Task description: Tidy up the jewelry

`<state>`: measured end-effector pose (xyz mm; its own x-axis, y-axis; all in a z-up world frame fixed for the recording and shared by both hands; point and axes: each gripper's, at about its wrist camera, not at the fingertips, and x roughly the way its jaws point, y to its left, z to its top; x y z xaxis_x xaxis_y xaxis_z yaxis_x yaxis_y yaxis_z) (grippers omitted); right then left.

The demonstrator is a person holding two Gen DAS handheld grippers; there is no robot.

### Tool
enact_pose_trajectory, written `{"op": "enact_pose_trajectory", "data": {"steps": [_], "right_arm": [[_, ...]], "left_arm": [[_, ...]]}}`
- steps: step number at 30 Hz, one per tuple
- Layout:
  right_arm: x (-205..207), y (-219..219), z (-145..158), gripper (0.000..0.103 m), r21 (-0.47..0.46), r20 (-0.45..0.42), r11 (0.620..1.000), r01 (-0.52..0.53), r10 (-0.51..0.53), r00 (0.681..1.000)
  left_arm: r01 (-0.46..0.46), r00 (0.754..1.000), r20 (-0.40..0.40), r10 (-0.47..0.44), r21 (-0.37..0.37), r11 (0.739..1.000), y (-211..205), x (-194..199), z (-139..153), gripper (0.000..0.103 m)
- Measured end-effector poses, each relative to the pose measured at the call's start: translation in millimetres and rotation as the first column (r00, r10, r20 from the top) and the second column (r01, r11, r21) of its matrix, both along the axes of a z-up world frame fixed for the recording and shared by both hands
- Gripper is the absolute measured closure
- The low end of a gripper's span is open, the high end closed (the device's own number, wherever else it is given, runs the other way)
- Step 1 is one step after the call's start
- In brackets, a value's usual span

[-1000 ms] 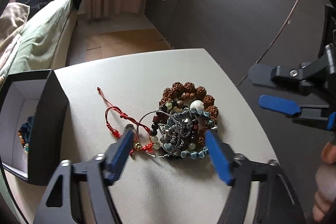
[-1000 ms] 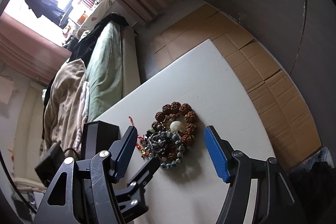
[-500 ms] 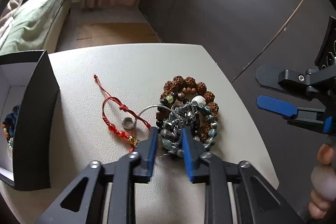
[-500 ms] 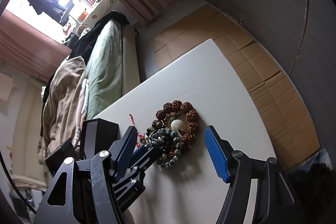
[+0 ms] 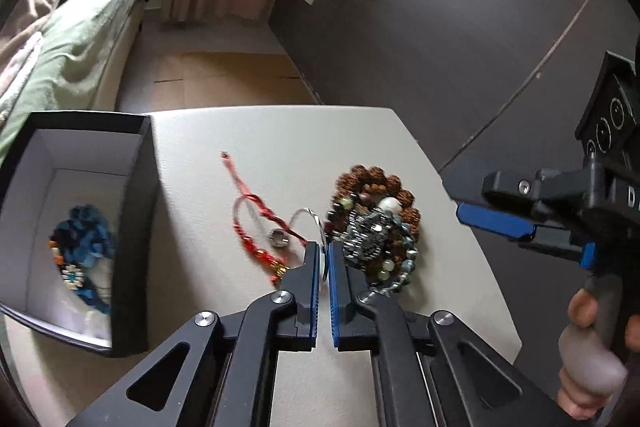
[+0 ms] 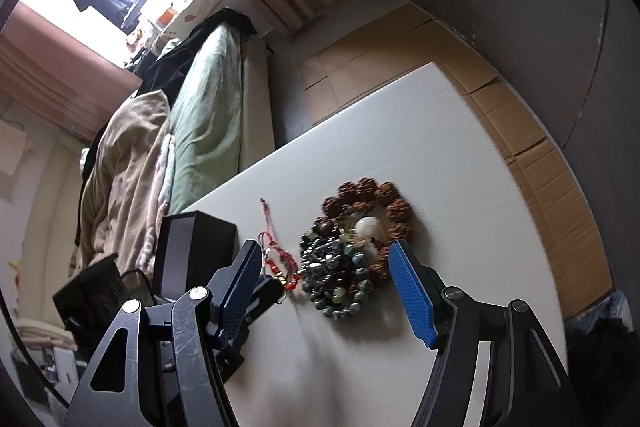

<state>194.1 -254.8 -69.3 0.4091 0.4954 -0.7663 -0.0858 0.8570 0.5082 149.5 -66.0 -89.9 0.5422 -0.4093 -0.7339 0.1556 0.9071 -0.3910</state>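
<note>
beside the bead pile (image 5: 374, 223), the left gripper (image 5: 323, 259) has just closed, seemingly pinching a thin silver bangle (image 5: 308, 217).

Almost nothing legible appeared in either view. In the left wrist view, the dark body of the right gripper (image 5: 520, 223) carried a single pale letter that looked like a "D", cut off by the picture's edge, below three small ringed round marks. The right wrist view held no readable writing at all.
</note>
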Motion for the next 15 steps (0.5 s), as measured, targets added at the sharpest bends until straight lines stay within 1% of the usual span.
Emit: {"op": "enact_pose_trajectory", "data": {"steps": [1,3,6,10,12,15], "right_arm": [[-0.2,4.1,-0.3,0.036,-0.003,0.002,1.000,-0.008,0.008,1.000],[-0.1,11.5,-2.4,0.045,-0.010,-0.001,1.000,-0.024,0.024,1.000],[2.8,22.5,-10.5,0.048,-0.023,-0.020,0.999,-0.043,0.043,0.999],[6.9,32.8,-19.1,0.051,-0.055,-0.038,0.997,-0.058,0.056,0.998],[9.0,35.9,-23.9,0.058,-0.070,-0.050,0.995,-0.066,0.062,0.997],[11.4,40.5,-29.0,0.058,-0.102,-0.060,0.992,-0.070,0.064,0.996]], "left_arm": [[-0.011,1.000,0.000,0.011,0.002,1.000,3.4,0.1,0.6,0.099],[-0.024,1.000,-0.002,0.024,0.004,1.000,8.4,1.1,0.0,0.100],[-0.044,0.999,-0.016,0.045,0.020,0.999,14.5,3.8,-2.4,0.100],[-0.060,0.998,-0.030,0.061,0.017,0.998,23.3,7.1,-4.5,0.102],[-0.070,0.997,-0.018,0.070,0.003,0.998,28.7,6.8,-1.1,0.102],[-0.086,0.996,0.010,0.086,-0.010,0.996,38.3,2.8,9.8,0.102]]}}
